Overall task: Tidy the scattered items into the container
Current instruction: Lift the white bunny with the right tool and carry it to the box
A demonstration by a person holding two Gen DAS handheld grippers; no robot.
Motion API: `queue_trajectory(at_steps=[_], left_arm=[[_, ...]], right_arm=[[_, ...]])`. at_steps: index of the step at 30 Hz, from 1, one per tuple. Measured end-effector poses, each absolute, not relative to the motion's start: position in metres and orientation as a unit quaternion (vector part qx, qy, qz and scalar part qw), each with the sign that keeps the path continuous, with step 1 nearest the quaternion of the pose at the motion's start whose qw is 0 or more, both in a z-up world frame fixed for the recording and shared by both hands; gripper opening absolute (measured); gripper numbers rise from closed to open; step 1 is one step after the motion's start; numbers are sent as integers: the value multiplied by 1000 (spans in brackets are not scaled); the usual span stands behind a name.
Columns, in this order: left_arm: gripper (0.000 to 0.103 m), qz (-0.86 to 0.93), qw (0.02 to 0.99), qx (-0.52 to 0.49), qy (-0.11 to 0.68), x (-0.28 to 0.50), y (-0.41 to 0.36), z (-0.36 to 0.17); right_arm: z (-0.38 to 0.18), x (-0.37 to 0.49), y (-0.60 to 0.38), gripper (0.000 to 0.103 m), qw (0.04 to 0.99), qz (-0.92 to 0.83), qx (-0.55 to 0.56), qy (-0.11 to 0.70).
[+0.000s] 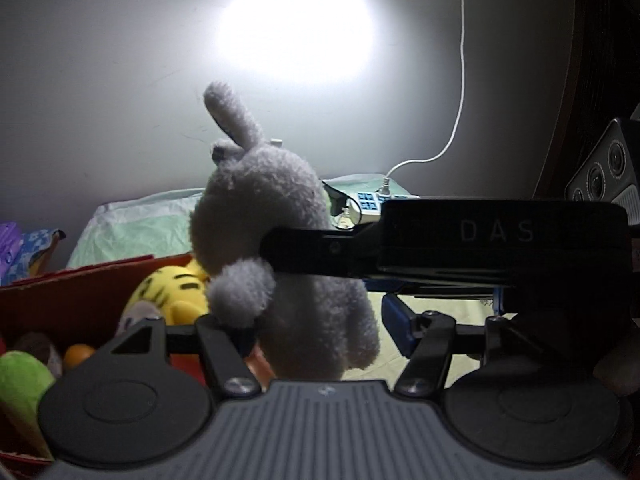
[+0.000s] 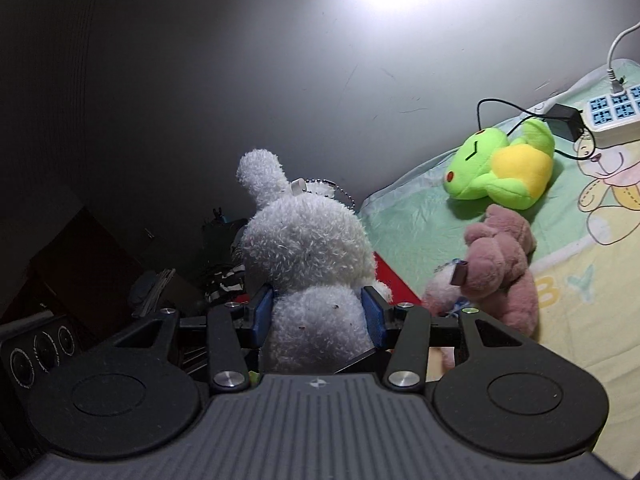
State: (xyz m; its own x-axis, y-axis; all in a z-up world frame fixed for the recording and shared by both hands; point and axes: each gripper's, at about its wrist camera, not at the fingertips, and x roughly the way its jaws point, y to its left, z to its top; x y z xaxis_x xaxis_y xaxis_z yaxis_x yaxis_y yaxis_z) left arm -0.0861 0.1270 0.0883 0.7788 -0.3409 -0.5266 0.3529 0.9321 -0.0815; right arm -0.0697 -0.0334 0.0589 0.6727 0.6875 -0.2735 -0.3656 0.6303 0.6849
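Between the blue pads: the right gripper [image 2: 316, 316] was clamped on the white bunny [image 2: 308, 264], one pad [image 2: 262, 314] pressed to each side of its lower body.
Bunny, position: it stood directly ahead of the right gripper, centred between the fingers, with its head above the pads.
Bunny, axis: its long axis ran upright, the one visible ear [image 2: 262, 174] pointing up and slightly left; its back faced the camera.
Bunny, detail: a bead chain [image 2: 332, 188] hung from the top of its head.
Left view: the same bunny [image 1: 272, 240] appeared grey and backlit, upright, ear up, with a dark finger of the right gripper [image 1: 316, 254] crossing its middle from the right.
Left gripper [image 1: 320, 332]: its fingers stood apart, the bunny's lower body in the gap; the right blue pad [image 1: 396, 326] was clear of the plush, the left pad was hidden, so I could not tell whether it touched.
Box [image 1: 80, 300]: red, low at the left of the left view, just beside the bunny; it held a yellow striped toy [image 1: 176, 288], a green toy [image 1: 20, 380] and an orange ball [image 1: 78, 354].
Bed sheet [image 2: 580, 320]: to the right of the right gripper, a pink bear [image 2: 500, 268] lay near, and a green frog [image 2: 504, 168] lay beyond it.
Far corner: a power strip [image 2: 612, 116] rested on the sheet beside the wall, with a black adapter [image 2: 564, 120] just beside it.
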Motion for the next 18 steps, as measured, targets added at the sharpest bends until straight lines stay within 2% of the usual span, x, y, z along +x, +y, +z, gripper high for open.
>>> queue_trajectory(at_steps=[9, 18], left_arm=[[64, -145, 944, 3, 295, -93, 226, 85], [64, -165, 920, -3, 355, -68, 281, 68]], right_arm=[[53, -56, 68, 50, 847, 327, 302, 290], [35, -42, 124, 50, 845, 281, 299, 342]])
